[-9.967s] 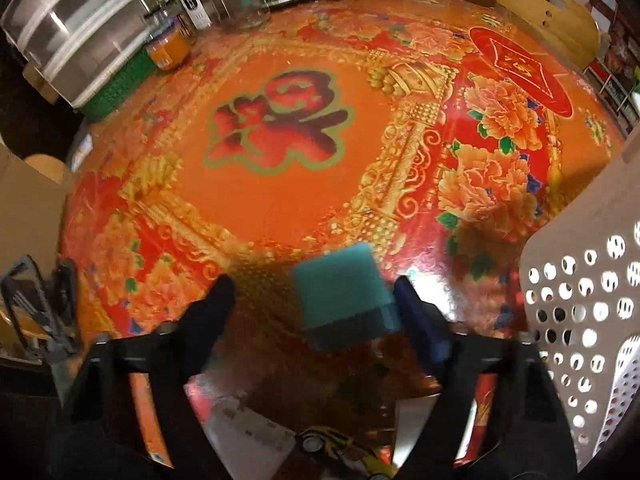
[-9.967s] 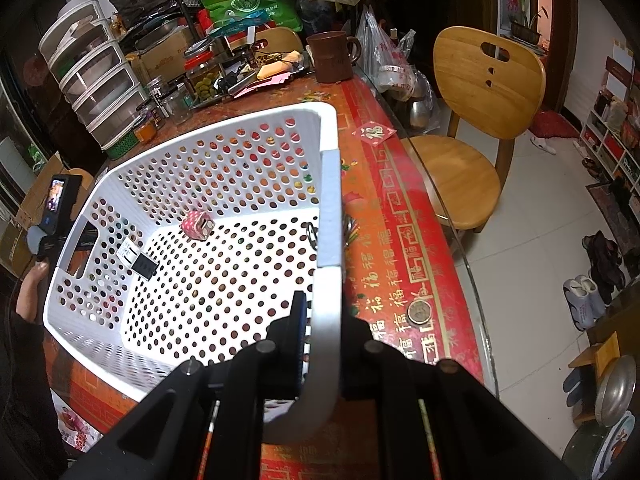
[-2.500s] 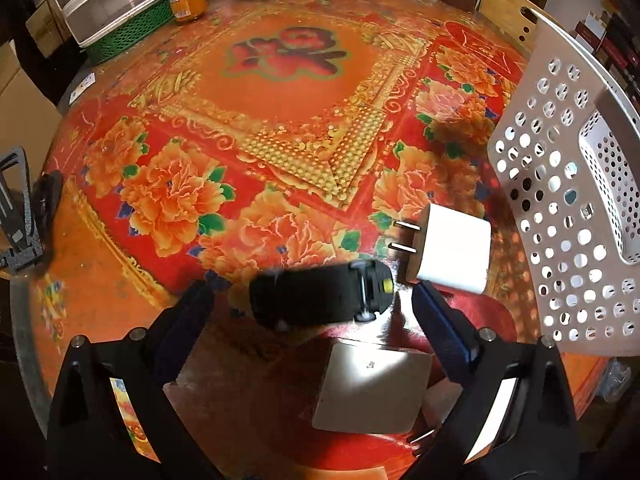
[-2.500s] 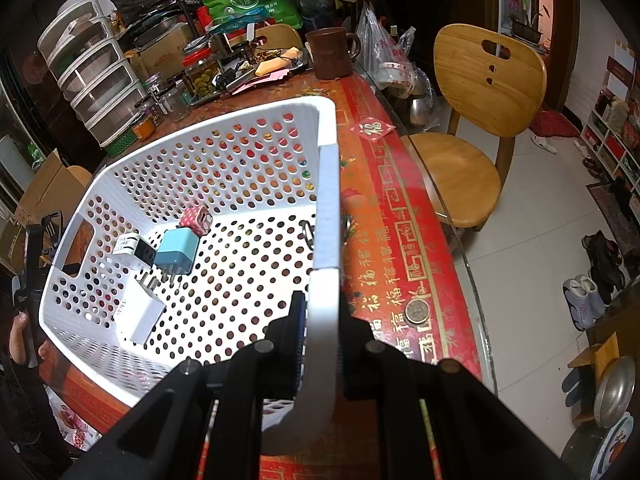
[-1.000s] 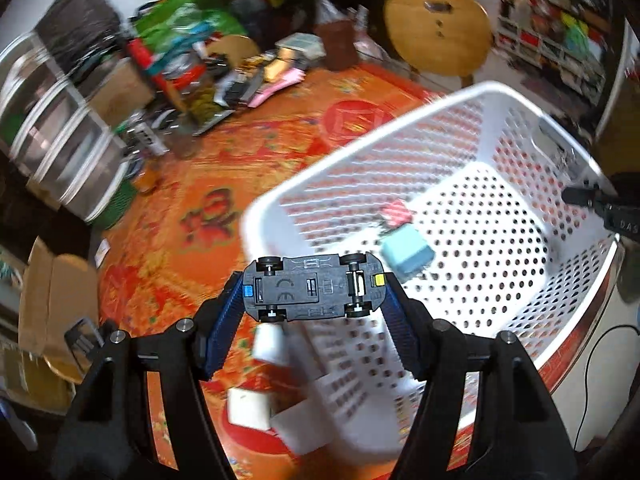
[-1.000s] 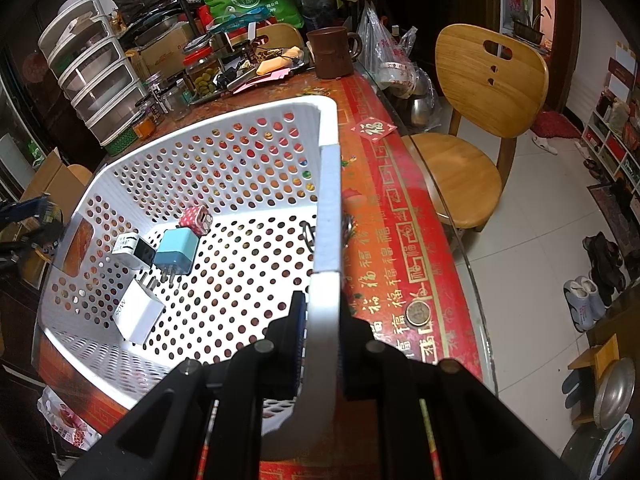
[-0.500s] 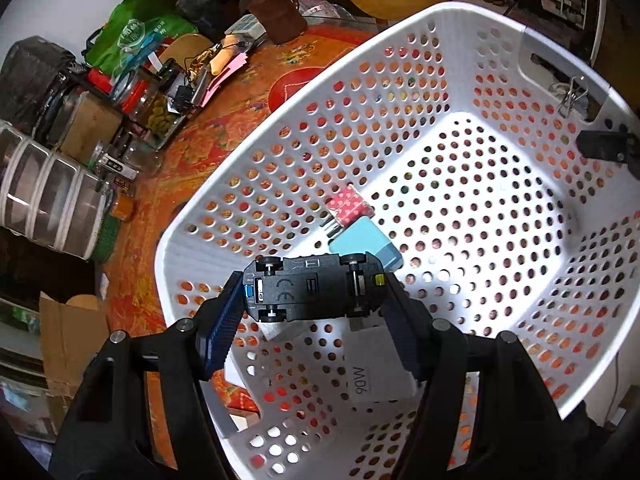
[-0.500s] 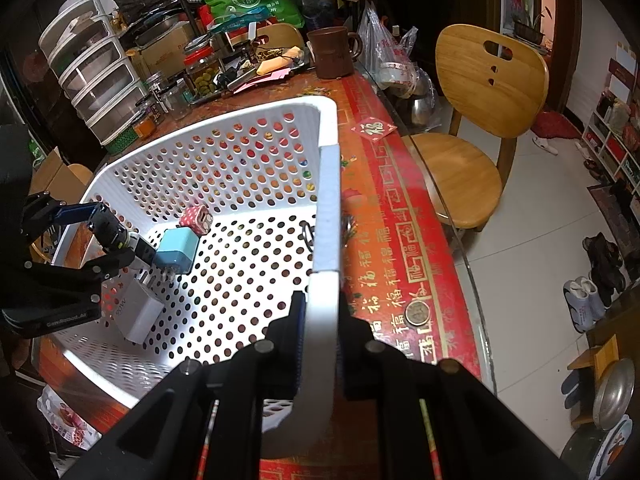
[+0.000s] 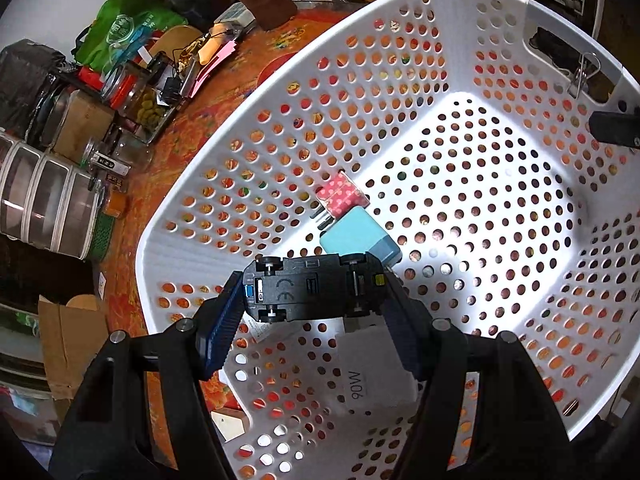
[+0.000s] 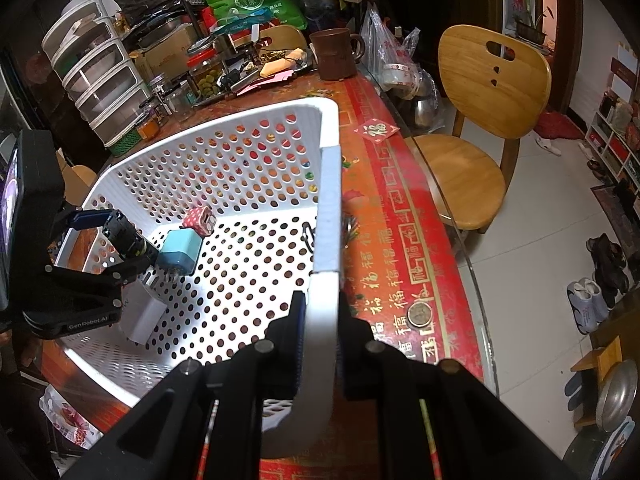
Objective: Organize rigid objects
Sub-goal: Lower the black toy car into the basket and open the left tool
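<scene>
The left hand-held gripper is clenched on a black toy car, its blue-padded fingers pressing the car's two ends; the car is turned underside toward the camera, wheels showing, and hangs in the air over the near-left part of a white perforated basket. The right hand-held gripper is clamped on the basket's rim, one finger inside the wall and one outside.

Inside the basket, on its holed floor, a light-blue plug adapter lies just past the car, and a small pink dotted block touches its far side. A white charger marked "90W" lies flat below the left gripper's fingers. A metal binder clip hangs on the basket's far handle cutout.

The basket stands on a red and orange patterned worktop. Beyond it the worktop carries jars, a brown mug, a green bag and a stack of clear drawers. A coin lies on the worktop to the right of the basket, and a wooden chair stands beside the table.
</scene>
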